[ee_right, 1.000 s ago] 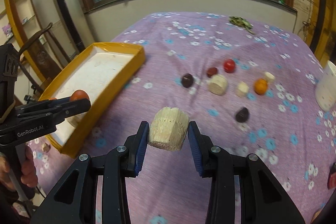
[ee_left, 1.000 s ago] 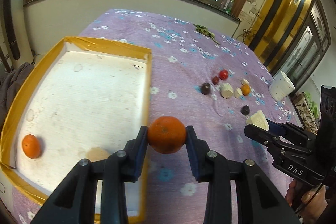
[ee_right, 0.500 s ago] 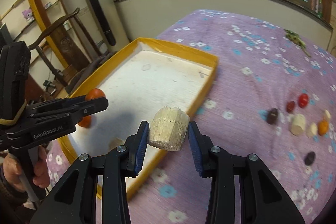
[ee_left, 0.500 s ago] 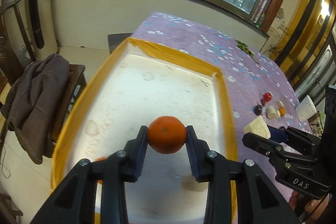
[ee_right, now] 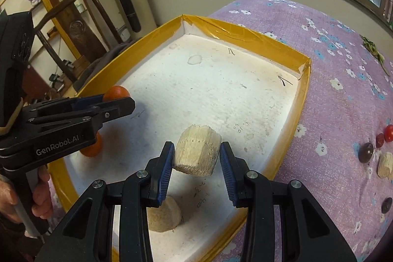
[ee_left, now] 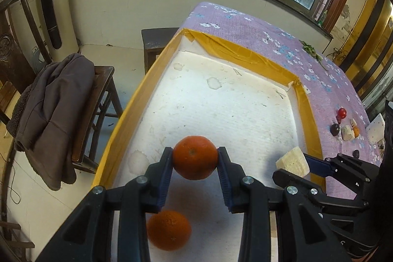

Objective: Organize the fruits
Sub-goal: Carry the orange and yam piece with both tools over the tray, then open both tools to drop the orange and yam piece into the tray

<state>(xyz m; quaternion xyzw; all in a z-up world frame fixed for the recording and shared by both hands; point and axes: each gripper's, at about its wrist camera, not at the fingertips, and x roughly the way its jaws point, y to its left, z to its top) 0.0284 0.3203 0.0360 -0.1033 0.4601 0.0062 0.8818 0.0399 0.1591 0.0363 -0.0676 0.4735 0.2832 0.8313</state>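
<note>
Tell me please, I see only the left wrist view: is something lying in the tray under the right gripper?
Observer: Yes. The right wrist view shows a pale round piece lying on the floor of the tray, just below the right gripper.
Operator: Does the right gripper hold its pale chunk with both pads?
Observer: Yes. The pale chunk sits clamped between both blue pads, above the tray floor.
Operator: What holds my left gripper?
Observer: A person's hand grips the handle of the left gripper.
</note>
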